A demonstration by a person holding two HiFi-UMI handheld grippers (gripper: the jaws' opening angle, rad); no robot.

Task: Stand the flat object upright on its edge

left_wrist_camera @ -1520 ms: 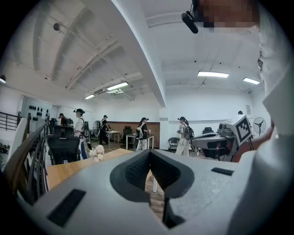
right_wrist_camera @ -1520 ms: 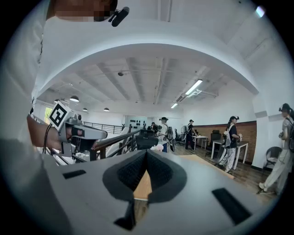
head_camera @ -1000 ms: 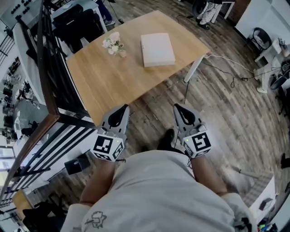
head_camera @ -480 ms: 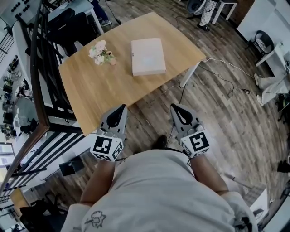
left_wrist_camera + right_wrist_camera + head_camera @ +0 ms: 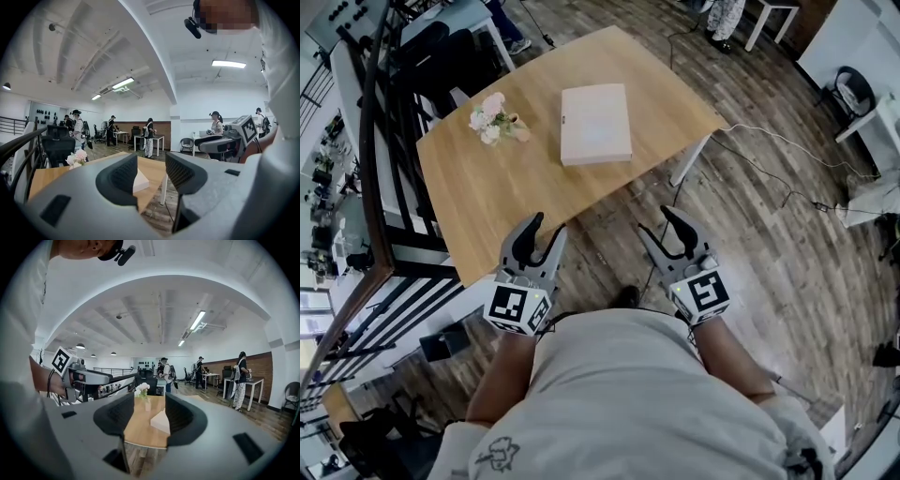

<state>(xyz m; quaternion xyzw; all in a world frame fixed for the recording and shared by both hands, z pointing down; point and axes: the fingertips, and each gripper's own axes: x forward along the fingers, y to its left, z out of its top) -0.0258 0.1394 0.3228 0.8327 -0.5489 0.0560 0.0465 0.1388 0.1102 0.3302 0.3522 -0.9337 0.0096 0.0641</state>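
A flat pale box (image 5: 595,124) lies on its broad face on the wooden table (image 5: 516,192), toward the far right side. Both grippers hover over the floor short of the table's near edge, well apart from the box. My left gripper (image 5: 536,236) is open; its jaws have just been opening, with nothing between them. The same holds for my right gripper (image 5: 667,230). In the left gripper view the box (image 5: 142,180) shows far off between the jaws; in the right gripper view the box (image 5: 160,422) shows likewise.
A small bunch of pale flowers (image 5: 492,120) stands on the table left of the box. A black railing (image 5: 389,178) runs along the left. A white table leg (image 5: 689,161) and a cable (image 5: 769,159) are on the wood floor at right. People stand far off.
Both grippers' jaws went from shut to open. The person has stepped closer, so the table's near edge now lies nearer the grippers. The box has not moved on the table.
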